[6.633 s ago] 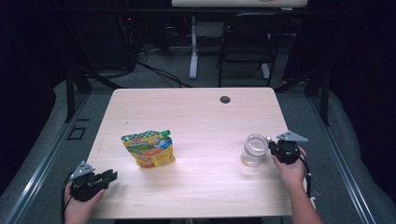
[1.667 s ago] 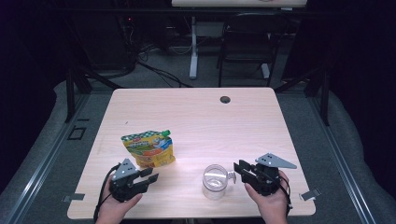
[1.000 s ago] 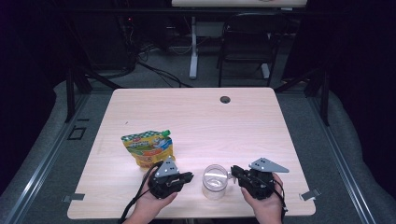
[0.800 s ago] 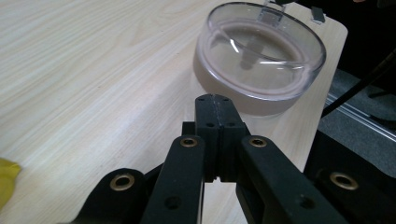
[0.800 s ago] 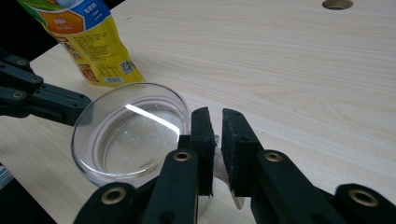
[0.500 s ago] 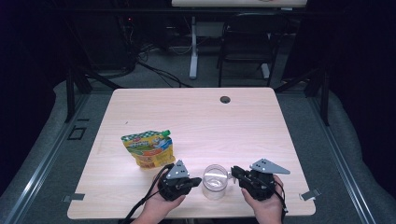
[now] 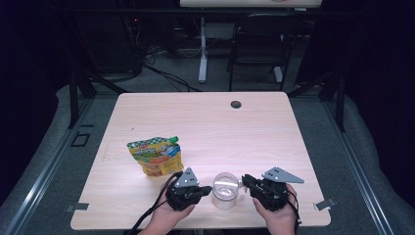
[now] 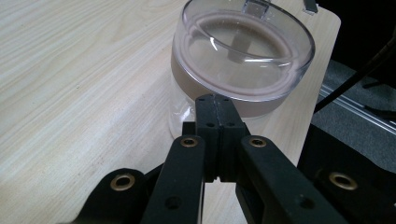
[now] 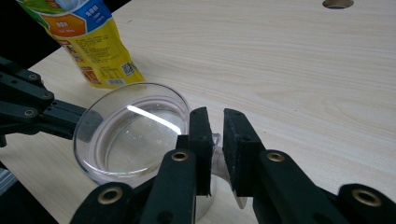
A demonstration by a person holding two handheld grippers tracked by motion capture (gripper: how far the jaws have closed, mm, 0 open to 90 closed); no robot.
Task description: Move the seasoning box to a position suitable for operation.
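— While both tools sit at the near edge of the table [image 7: 205, 122], what can't you make out?

— From my right gripper [image 9: 215, 128] the clear handle of the glass mug [image 9: 133, 133] is mostly covered by my own jaws; a small glint of it shows in the narrow gap between the pads. The mug's base is cut off behind my linkage. In the high view my right gripper [image 7: 247, 182] has its jaw tips at the mug's [image 7: 225, 190] right side, too small there to judge contact. I read this as jaws closed on the handle.

— And your left gripper?

— My left gripper [image 8: 215, 100] is clenched with nothing between the pads; they meet flush. The tip sits just before the mug's [image 8: 243, 60] wall, below the rim. Touching or a hair apart, I cannot tell. In the high view my left gripper [image 7: 205, 188] points at the mug's left side.

— Describe the mug.

— Transparent, round, upright, wide open mouth with a thick rim, a bright streak of reflected light inside. No contents discernible. It stands between my two tools, directly ahead of each.

— Anything else near?

— A yellow and green pouch [image 7: 155, 155] beyond my left gripper, well apart from the mug; from the right gripper view the pouch [image 9: 81, 39] has its top cut off.
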